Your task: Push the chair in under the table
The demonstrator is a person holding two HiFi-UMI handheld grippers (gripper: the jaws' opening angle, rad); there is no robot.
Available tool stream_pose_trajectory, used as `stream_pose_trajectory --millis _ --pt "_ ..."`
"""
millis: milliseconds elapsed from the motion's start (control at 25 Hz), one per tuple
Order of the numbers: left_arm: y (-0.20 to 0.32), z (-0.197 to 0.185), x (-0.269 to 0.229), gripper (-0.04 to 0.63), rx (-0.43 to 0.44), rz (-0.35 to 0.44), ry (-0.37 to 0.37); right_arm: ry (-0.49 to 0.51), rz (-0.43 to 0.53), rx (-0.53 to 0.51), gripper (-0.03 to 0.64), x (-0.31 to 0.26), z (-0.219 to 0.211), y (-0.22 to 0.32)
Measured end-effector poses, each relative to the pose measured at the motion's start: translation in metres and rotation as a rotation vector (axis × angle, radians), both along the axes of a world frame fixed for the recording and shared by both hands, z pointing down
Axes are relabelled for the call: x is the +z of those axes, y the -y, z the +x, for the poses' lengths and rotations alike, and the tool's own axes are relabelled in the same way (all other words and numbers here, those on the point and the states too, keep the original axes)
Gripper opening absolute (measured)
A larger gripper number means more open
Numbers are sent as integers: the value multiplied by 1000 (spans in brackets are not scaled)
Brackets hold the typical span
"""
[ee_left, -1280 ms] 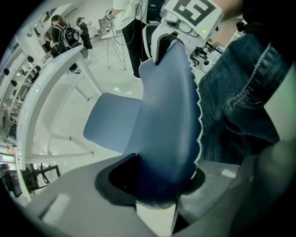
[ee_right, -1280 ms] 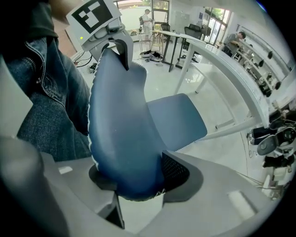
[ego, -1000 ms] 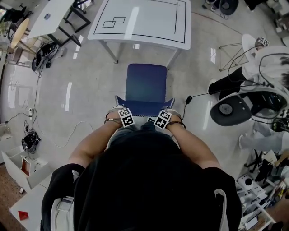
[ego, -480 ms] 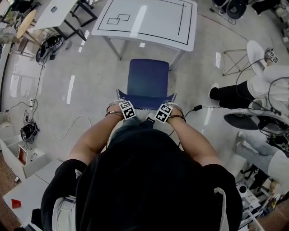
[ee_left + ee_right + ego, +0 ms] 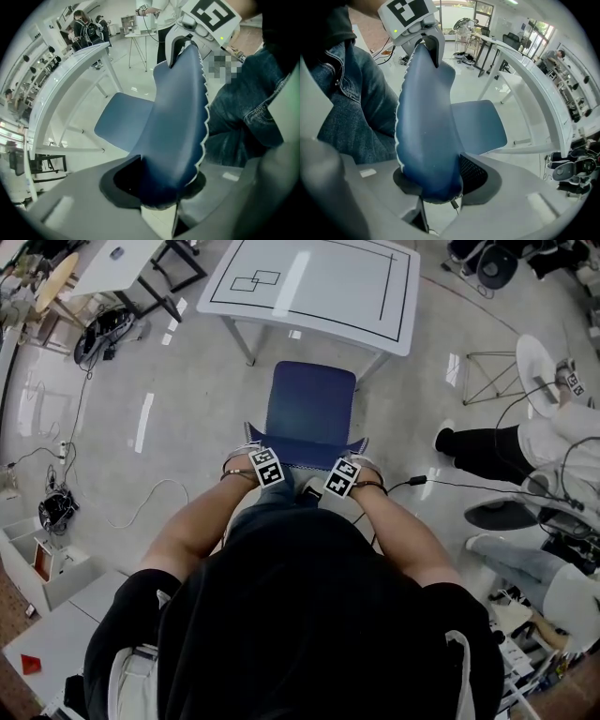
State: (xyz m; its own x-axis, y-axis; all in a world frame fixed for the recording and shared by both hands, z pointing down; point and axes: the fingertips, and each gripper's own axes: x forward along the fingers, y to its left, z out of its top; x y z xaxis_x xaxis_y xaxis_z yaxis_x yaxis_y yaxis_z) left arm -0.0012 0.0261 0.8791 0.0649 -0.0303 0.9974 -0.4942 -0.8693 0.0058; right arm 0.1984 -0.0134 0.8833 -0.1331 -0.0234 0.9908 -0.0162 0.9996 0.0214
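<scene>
On the pale floor before the white worktop (image 5: 314, 282), head view: the blue chair (image 5: 309, 409) faces the worktop, the seat's front edge just short of the worktop's near edge and lined up between its two near legs; not under yet. Left gripper (image 5: 255, 457) and right gripper (image 5: 353, 465) sit at the two top corners of the backrest (image 5: 305, 448), with the person standing close behind. A black cable (image 5: 441, 484) lies on the floor to the chair's right, clear of the path ahead. Left gripper view: the fingers (image 5: 84, 201) are closed on the backrest's corner, with the blue shell wedged between them and its scalloped white trim toward the person's jeans; the seat and worktop legs show beyond. Right gripper view: the same hold on the other corner, the fingers (image 5: 511, 187) clamped across the shell's thickness, with the other gripper visible at the far corner. Judgement: both grips are set and the push is the step in hand, most of the travel left. The next move calls for an even forward shove from both sides, so that the chair runs straight between the legs and the seat slides under. A skewed push would likely knock a leg.
</scene>
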Motion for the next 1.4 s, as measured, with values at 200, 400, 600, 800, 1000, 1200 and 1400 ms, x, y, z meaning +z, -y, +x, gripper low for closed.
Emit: stream_pose_trajectory --millis 200,400,600,800,1000,1200,1400 --pt "25 -16 3 146 -3 -1 -2 -24 10 66 198 2 -13 24" --pt "58 -27 0 146 10 4 -15 -25 7 103 199 0 -25 56" --pt "83 -44 4 147 27 -5 -13 -30 13 135 204 3 -40 80" --pt "116 -61 4 147 44 -5 -15 -28 17 167 204 3 -57 111" --pt "146 -79 7 150 62 -6 -18 -32 19 193 204 6 -74 137" --pt "170 -98 6 150 81 -1 -20 -39 21 216 206 5 -92 157" --pt "189 -115 5 150 102 1 -23 -39 24 242 204 4 -108 172"
